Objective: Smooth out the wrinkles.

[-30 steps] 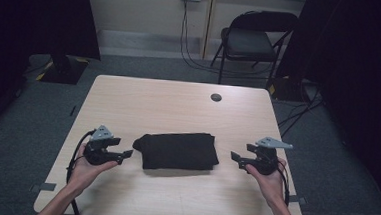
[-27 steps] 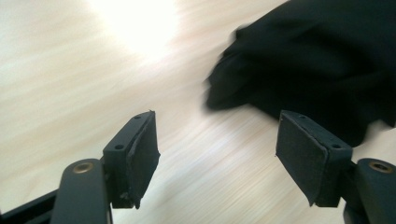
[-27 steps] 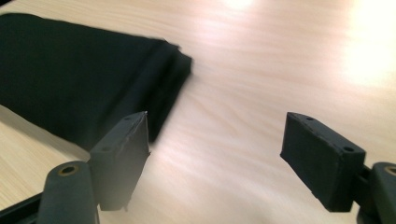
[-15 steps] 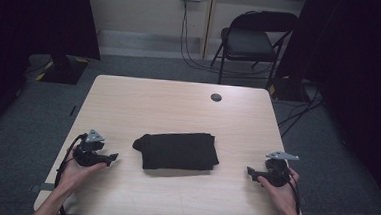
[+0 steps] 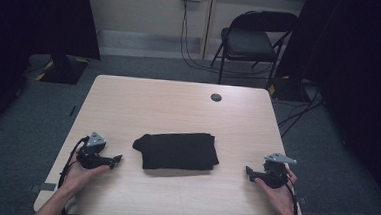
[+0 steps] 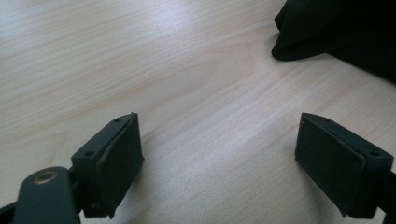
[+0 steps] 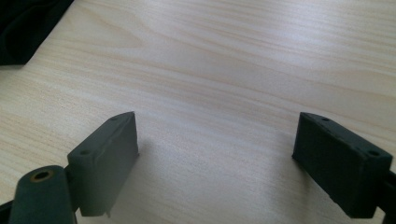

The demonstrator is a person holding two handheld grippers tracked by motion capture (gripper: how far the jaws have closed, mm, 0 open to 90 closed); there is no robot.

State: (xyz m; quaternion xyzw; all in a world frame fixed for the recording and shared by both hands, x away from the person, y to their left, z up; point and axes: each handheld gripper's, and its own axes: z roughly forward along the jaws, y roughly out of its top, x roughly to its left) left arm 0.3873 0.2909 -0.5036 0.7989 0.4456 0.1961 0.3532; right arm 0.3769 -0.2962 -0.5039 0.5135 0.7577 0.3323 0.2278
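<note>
on the table (image 5: 178, 107), both grippers rest apart from the folded cloth (image 5: 178, 150)
left gripper (image 5: 117, 158) and right gripper (image 5: 248, 170) have just been opening, jaws wide and empty; best to come in low from each side toward its near corners (a dark, neatly folded rectangle, lying mid-table between them)

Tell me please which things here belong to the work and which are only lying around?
Part of the work:
- folded black cloth, in the middle of the table
- left gripper, open, beside the cloth, apart from it
- right gripper, open, on the other side

Only lying around:
- small dark round cap on the table's far side
- folding chair behind the table
</note>
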